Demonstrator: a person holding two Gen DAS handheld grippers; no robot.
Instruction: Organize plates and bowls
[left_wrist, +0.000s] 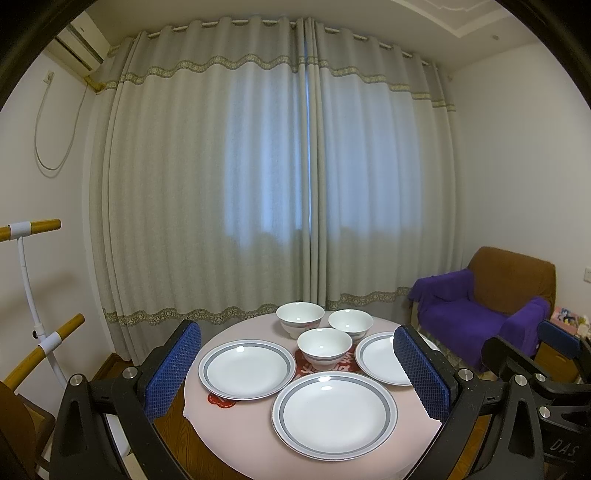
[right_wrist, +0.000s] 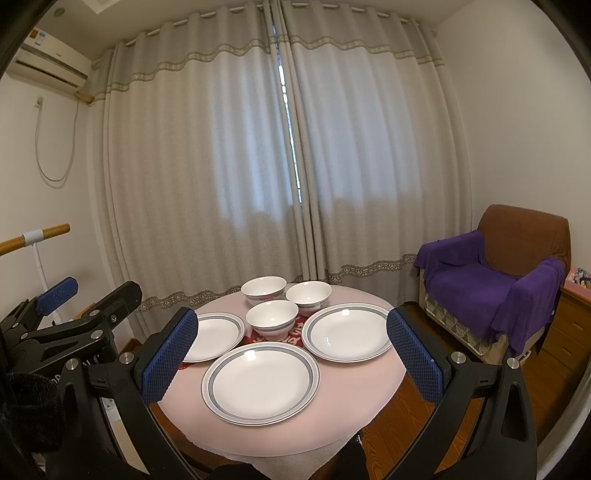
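Three white plates with grey rims lie on a round pink table (left_wrist: 236, 435): a left plate (left_wrist: 246, 368), a near plate (left_wrist: 334, 414) and a right plate (left_wrist: 384, 359). Three white bowls stand behind them: a front bowl (left_wrist: 324, 348) on a red mat, a far left bowl (left_wrist: 300, 317) and a far right bowl (left_wrist: 351, 322). My left gripper (left_wrist: 297, 373) hovers open above the table's near side, holding nothing. My right gripper (right_wrist: 291, 356) is open too, over the near plate (right_wrist: 260, 382), with the right plate (right_wrist: 347, 331), left plate (right_wrist: 214, 336) and bowls (right_wrist: 272, 318) beyond.
Closed grey curtains (left_wrist: 280, 177) hang behind the table. An armchair (left_wrist: 491, 317) with a purple cover stands at the right, beside a wooden drawer unit (right_wrist: 565, 332). A white rack with wooden bars (left_wrist: 33, 280) stands at the left. The floor is wood.
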